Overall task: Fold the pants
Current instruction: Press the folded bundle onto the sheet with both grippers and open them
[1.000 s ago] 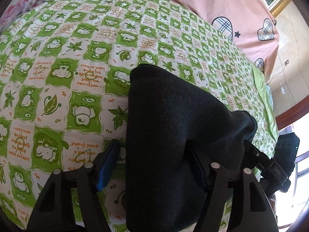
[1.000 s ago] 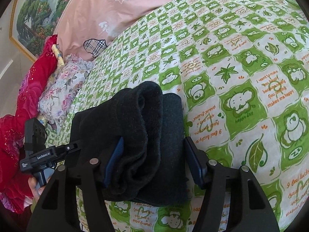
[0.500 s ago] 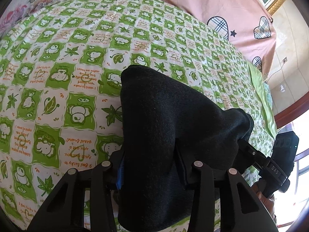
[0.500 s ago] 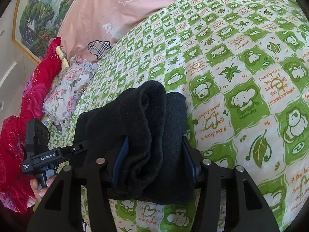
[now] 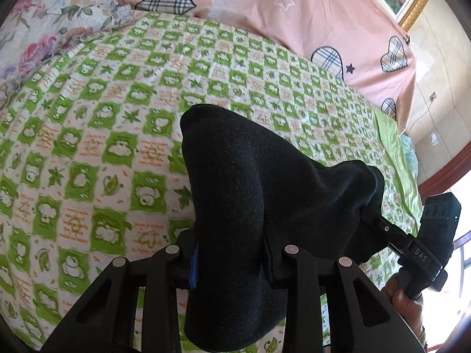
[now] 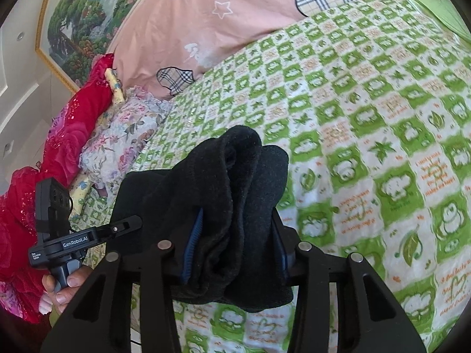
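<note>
Here we hold the black pants (image 5: 253, 206) bunched above the green-checked bed (image 5: 88, 147), our left gripper (image 5: 232, 261) pinching one end at six o'clock, our right gripper (image 6: 235, 253) clamping the thicker folded end, pink quilt (image 6: 235, 17) at twelve.

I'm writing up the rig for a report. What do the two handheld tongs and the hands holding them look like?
Both tongs are matte black, with angular cut-out linkage arms, silver rivets and blue ribbed pads. The left tongs carry white "GenRobot.AI" lettering, a boxy camera module on top and a thin black cable. The right tongs show "DAS" in white. Both hands, the left hand and the right hand, are bare; no sleeves visible.
</note>
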